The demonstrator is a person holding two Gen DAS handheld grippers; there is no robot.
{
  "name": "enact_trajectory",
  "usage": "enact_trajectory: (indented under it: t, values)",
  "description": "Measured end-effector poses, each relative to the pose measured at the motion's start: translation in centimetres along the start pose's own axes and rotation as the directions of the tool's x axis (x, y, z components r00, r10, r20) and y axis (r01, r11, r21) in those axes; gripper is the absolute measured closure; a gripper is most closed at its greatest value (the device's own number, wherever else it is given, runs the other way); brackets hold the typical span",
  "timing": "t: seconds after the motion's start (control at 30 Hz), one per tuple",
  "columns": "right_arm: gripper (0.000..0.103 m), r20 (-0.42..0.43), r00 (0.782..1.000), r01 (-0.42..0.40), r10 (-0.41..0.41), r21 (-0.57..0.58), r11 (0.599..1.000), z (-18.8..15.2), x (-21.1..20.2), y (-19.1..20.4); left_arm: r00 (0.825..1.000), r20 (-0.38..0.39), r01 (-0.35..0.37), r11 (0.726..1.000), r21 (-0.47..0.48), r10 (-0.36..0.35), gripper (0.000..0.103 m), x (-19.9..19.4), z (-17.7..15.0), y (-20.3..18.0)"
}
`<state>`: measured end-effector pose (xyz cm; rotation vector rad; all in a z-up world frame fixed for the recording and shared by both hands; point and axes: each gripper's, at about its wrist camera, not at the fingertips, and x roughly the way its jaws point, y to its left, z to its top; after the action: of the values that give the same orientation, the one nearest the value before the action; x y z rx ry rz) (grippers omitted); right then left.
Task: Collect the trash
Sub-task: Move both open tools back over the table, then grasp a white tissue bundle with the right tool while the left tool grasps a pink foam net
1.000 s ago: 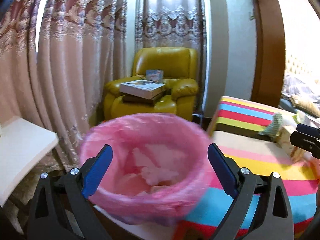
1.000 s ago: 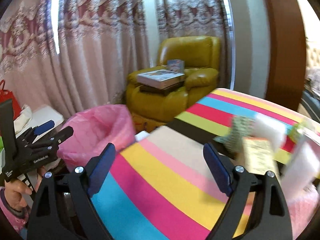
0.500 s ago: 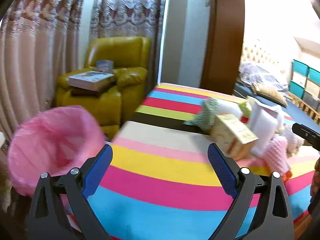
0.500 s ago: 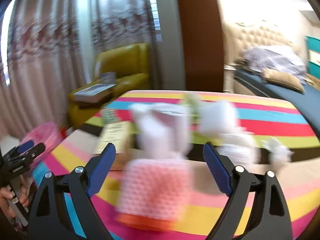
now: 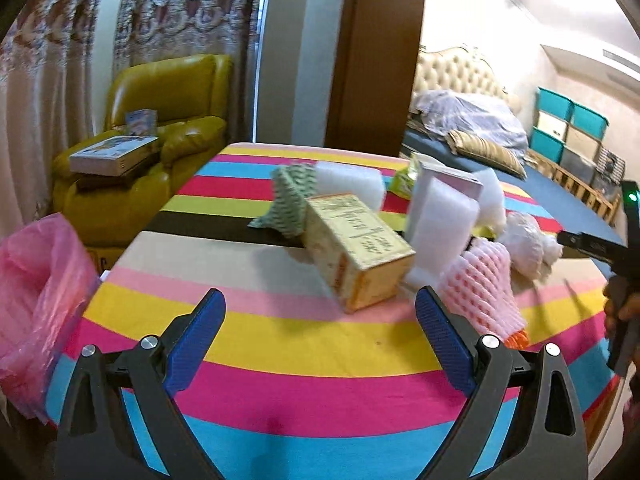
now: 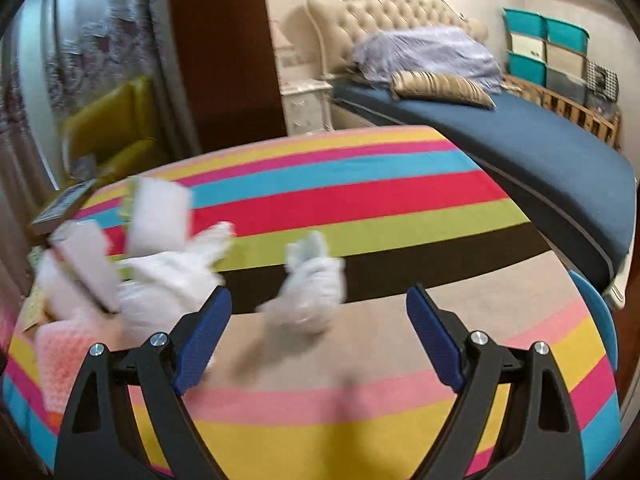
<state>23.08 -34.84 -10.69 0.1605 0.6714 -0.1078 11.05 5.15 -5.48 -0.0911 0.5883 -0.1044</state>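
Trash lies heaped on the striped table (image 5: pixel 280 340): a yellow carton (image 5: pixel 356 248), a green patterned wrapper (image 5: pixel 290 200), white foam pieces (image 5: pixel 440 220), a pink foam net (image 5: pixel 480 292) and a crumpled white bag (image 5: pixel 524 244). My left gripper (image 5: pixel 320 336) hovers open over the near table edge, short of the carton, nothing between its fingers. At the far left stands the pink-lined bin (image 5: pixel 36 300). My right gripper (image 6: pixel 319 332) is open, just short of a crumpled white wad (image 6: pixel 312 292); more foam (image 6: pixel 160 216) lies to its left.
A yellow armchair (image 5: pixel 160 120) with books stands behind the bin, by the curtains. A bed with a blue sheet (image 6: pixel 520 140) runs along the table's right side, teal storage boxes (image 6: pixel 544 48) beyond it. A blue chair edge (image 6: pixel 596 312) shows at the table's right rim.
Both views have swung right, from the pink bin and armchair to the trash pile on the table. Both grippers stayed open and empty throughout.
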Motion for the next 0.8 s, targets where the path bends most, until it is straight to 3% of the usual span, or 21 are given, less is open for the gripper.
enact_trajectory:
  t: [0.13,0.3,0.4,0.47,0.57,0.8]
  values:
    - [0.017,-0.043,0.999,0.016,-0.016,-0.006,1.000,0.4,2.4,0.1,1.000,0.000,0.026,1.000,0.012,-0.026,0.013,0.3,0.3,-1.2]
    - [0.028,-0.071,0.997,0.024,-0.026,-0.028,0.999,1.2,4.2,0.3,0.998,0.007,0.070,0.997,0.021,-0.070,0.013,0.3,1.2,-2.7]
    - [0.045,-0.116,0.993,-0.002,-0.003,-0.042,0.999,1.0,4.8,0.5,0.995,0.006,0.096,0.994,0.043,-0.096,0.013,0.6,1.6,-4.2]
    - [0.063,-0.138,0.990,-0.033,0.028,-0.040,0.999,0.6,4.9,0.4,0.995,-0.001,0.103,0.993,0.058,-0.103,0.013,0.8,1.7,-5.0]
    - [0.074,-0.103,0.993,-0.063,0.058,-0.041,0.997,0.3,3.8,0.2,0.992,-0.016,0.126,0.990,0.058,-0.126,0.013,1.3,1.8,-6.2]
    - [0.078,0.015,0.997,-0.073,0.074,-0.038,0.997,-1.7,-1.3,-1.1,0.986,-0.035,0.166,0.979,0.120,-0.163,0.013,2.0,2.0,-9.9]
